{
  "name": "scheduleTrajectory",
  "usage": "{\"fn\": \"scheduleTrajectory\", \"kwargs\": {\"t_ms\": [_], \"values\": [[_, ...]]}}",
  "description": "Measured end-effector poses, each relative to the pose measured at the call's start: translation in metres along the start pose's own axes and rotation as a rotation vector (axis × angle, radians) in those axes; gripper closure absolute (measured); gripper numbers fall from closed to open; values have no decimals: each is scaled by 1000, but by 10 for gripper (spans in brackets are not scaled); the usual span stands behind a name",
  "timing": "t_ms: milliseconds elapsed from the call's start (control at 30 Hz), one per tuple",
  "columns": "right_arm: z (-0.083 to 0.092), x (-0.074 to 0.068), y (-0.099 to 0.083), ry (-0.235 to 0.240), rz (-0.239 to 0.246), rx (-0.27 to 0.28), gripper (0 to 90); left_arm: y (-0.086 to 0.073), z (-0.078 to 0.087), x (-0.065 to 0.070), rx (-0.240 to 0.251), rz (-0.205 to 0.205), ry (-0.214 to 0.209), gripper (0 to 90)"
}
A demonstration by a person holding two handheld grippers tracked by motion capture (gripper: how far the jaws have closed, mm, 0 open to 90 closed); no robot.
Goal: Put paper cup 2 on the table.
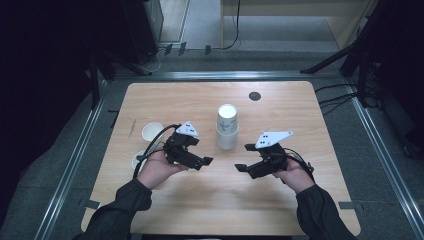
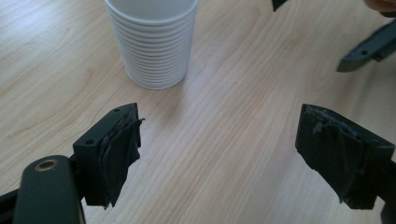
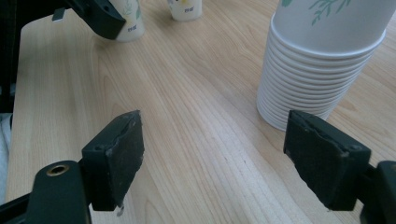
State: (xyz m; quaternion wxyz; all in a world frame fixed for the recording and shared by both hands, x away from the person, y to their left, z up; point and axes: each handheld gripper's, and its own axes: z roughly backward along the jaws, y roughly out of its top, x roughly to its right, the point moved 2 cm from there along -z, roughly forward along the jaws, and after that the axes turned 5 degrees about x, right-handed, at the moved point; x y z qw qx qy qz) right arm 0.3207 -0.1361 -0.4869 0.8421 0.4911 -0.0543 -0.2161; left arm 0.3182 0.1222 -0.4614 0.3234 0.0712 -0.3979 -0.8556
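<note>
Both your grippers, left [image 1: 200,159] and right [image 1: 244,159], gape wide and empty. The stack [image 1: 227,127] stands mid-table between them, upside down. Close in unevenly and you'll likely tip it, or pinch several nested cups together.

In the left gripper view the top edge cuts off the cup stack [image 2: 152,42], so its upper part goes unseen. The right gripper view crops the same stack at top and right. In the high view the left gripper [image 1: 200,162] half covers a single paper cup [image 1: 138,161], and the print on the cups is too small to read.
</note>
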Motion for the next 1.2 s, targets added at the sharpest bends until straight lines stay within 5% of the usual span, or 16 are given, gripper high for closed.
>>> {"fn": "scheduleTrajectory", "kwargs": {"t_ms": [167,300,633,1200], "values": [[3,-2,-3,-5,-1,-6,206,0,-8,3,28,-15,11,145],[5,-4,-6,-12,1,-15,206,0,-14,5,41,7,-26,145],[10,-6,-12,-32,3,-32,206,-3,-24,11,1,-75,11,145],[8,-6,-14,-26,13,-51,206,-10,-30,9,16,-38,-13,145]]}}
